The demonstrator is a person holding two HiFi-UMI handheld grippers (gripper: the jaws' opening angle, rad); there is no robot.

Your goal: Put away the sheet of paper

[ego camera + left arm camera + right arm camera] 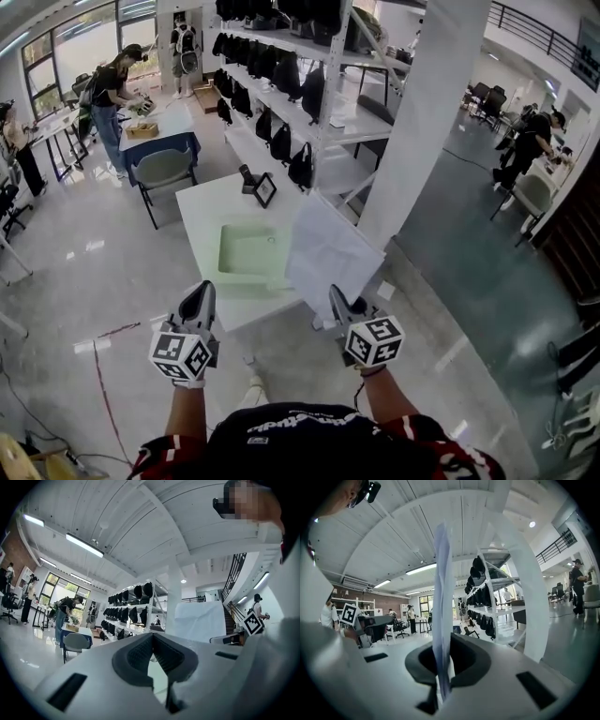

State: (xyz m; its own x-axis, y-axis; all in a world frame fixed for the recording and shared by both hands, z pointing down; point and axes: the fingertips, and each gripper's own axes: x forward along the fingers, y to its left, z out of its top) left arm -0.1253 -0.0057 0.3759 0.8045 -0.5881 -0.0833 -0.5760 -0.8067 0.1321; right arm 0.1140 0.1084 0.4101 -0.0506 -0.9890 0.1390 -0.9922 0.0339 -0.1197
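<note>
Premises: an open hall with a pale glossy floor, a rack hung with dark bags at the rear, and a white tabletop directly ahead.

Left side: the left tool is level, short of the tabletop's near edge. Its jaws are together with nothing between them. It appears to be kept free as a spare.

Centre: a shallow green tray lies on the tabletop with a small picture frame behind it. The tray is judged the likely place for the paper.

Right of centre: the sheet of paper stands in the air, partly over the tabletop's right edge and touching nothing. It is carried by its near edge only, so it spreads ahead unsupported.

Right side: the right tool is clamped on that edge. A white pillar stands beyond.
</note>
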